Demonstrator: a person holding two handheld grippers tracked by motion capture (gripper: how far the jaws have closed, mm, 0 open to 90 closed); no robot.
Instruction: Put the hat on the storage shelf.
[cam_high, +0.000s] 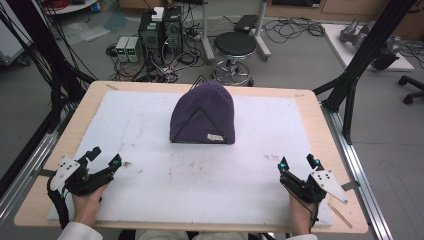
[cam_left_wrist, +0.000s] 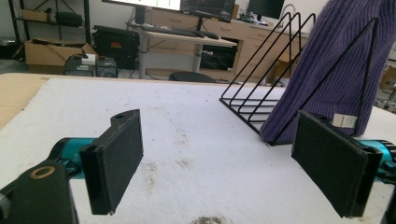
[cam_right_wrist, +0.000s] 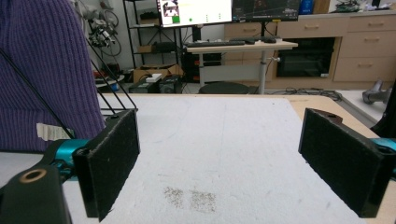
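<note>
White padding covers the tabletop (cam_high: 60, 150); a purple beanie (cam_high: 202, 112) sits draped over a black wire rack (cam_left_wrist: 261, 100) at its far middle. Well apart, near the front corners, left claw (cam_high: 102, 157) and right claw (cam_high: 298, 162) rest low, both released, jaws spread wide, pointing forward.

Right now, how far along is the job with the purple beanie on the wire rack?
Nothing looks done yet: the purple beanie sits draped over the black wire rack mid-table. Nothing is in hand; the left tongs and right tongs rest open near the table's front edge. Reaching and grasping the beanie all remain.
</note>
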